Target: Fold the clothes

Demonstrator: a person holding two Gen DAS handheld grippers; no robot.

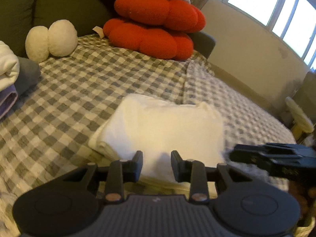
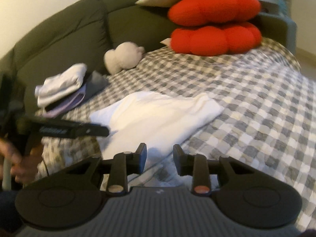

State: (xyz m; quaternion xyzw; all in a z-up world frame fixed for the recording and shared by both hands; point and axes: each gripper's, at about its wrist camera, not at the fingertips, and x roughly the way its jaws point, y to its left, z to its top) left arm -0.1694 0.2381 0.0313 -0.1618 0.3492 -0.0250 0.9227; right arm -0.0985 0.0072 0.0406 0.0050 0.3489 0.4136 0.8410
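A white folded garment (image 1: 165, 126) (image 2: 158, 116) lies flat on the grey-and-white checked cover (image 1: 79, 90) (image 2: 246, 102). My left gripper (image 1: 157, 158) hovers over the garment's near edge, jaws apart, with nothing pinched between them. It also shows from the side at the left of the right wrist view (image 2: 98, 131), at the garment's left edge. My right gripper (image 2: 160, 152) stands open above the garment's near corner, with only cloth and cover visible through the gap. It shows blurred at the right of the left wrist view (image 1: 237, 154), at the garment's right edge.
A stack of folded clothes (image 1: 7, 73) (image 2: 61, 85) sits at the left by the dark green backrest (image 2: 69, 39). Two red cushions (image 1: 154, 25) (image 2: 215, 21) and a white plush (image 1: 51, 39) (image 2: 122, 57) lie at the far end. A hand (image 2: 17, 158) holds the left tool.
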